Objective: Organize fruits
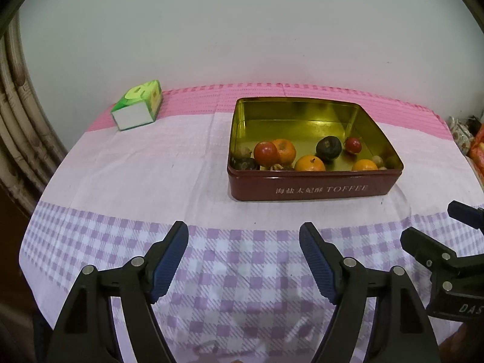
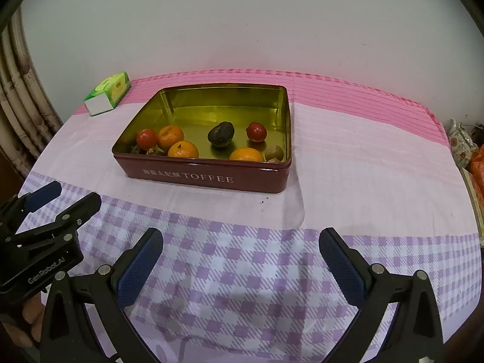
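Note:
A dark red toffee tin (image 1: 314, 186) (image 2: 205, 178) with a gold inside stands open on the table. In it lie several fruits: oranges (image 1: 309, 163) (image 2: 183, 149), red round fruits (image 1: 265, 153) (image 2: 256, 132), a dark avocado-like fruit (image 1: 328, 148) (image 2: 221, 134) and small brownish ones (image 2: 274, 152). My left gripper (image 1: 243, 233) hovers open over the checked cloth in front of the tin, nothing between its fingers. My right gripper (image 2: 241, 240) is also open and empty, in front of the tin. Each gripper shows at the edge of the other's view.
A green tissue box (image 1: 137, 106) (image 2: 107, 94) lies at the back left of the table. The pink and purple cloth (image 1: 151, 163) covers the table, which ends at a white wall. A curtain hangs at left; a patterned teapot (image 2: 459, 142) and orange items stand at far right.

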Motion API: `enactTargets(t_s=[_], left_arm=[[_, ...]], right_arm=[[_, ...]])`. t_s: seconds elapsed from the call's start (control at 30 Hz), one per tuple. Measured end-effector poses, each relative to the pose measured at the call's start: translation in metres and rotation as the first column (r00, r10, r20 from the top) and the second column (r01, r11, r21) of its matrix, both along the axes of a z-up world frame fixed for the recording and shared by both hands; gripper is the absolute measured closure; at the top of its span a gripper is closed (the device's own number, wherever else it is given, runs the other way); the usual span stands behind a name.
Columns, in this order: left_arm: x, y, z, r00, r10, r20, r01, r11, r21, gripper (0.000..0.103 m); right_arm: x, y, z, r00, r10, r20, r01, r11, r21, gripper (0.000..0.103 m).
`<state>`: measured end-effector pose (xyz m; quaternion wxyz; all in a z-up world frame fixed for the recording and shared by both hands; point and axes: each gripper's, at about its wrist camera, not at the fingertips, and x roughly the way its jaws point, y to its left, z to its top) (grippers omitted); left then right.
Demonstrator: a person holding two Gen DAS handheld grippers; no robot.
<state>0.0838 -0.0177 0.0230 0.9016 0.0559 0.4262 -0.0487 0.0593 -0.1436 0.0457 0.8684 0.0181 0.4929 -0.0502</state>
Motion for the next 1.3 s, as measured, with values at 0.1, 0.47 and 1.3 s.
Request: enactTargets(t_s=[0.1, 0.47, 1.3], left_arm=[[-0.0008, -0.0016, 0.0, 1.0, -0.004, 0.001, 0.004, 1.0, 0.0, 0.027], [-0.0004, -0.0018, -0.0017, 1.0, -0.008, -0.012, 0.008, 1.0, -0.018, 0.027], [-0.0004, -0.0012, -0.0026, 1.0, 0.002, -0.016, -0.003, 1.0, -0.02, 0.027]], right_arm=[[-0.0002, -0.0009, -0.0022, 1.0, -0.003, -0.005, 0.003, 1.0, 0.001, 0.001], [0.0006, -0.0027, -0.0052, 1.0, -0.002, -0.015, 0.002, 1.0, 0.002, 0.001], [-0.002, -0.0005, -0.0095, 1.0, 0.0, -0.028, -0.001, 1.0, -0.002, 0.001]])
